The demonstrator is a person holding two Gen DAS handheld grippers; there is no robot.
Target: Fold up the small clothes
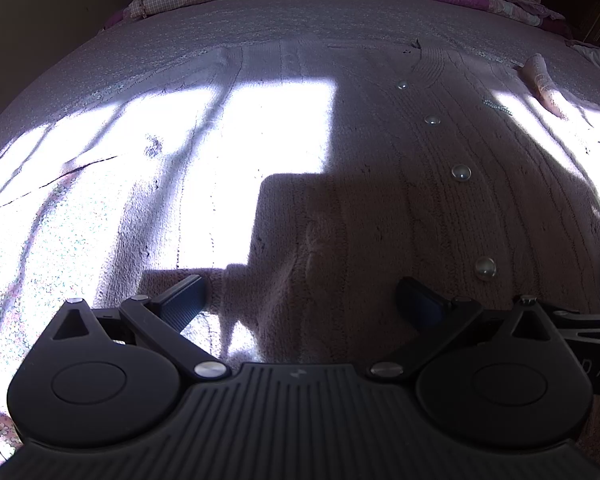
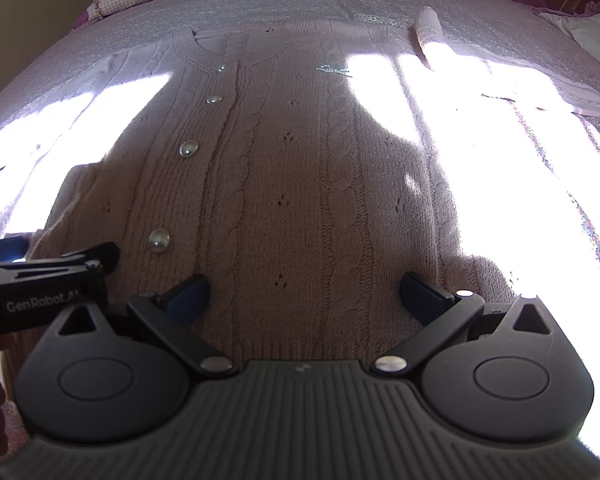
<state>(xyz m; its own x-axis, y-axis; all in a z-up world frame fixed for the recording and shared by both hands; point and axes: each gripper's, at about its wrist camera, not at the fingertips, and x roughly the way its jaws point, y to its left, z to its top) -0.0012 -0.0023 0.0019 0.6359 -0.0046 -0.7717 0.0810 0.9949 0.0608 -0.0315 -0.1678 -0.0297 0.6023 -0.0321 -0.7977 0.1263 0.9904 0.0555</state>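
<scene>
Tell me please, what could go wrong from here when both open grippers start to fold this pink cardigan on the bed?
1. The pearl buttons run close to the left gripper; a finger might pinch one rather than the knit.
2. Strong sun glare washes out the cardigan edges, so a grasp there may miss.
3. The right gripper hovers over mid-hem; gripping there could bunch the fabric.

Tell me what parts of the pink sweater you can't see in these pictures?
- Cardigan hem: in the right wrist view, hidden behind the right gripper body.
- Its left side: in the left wrist view, washed out by the sunlight patch; stitches unreadable.
- Its right sleeve: in the right wrist view, lost in white glare.
- Sparkly decoration: too small to tell its shape.
- Left gripper: its shadow darkens the knit beneath.
</scene>
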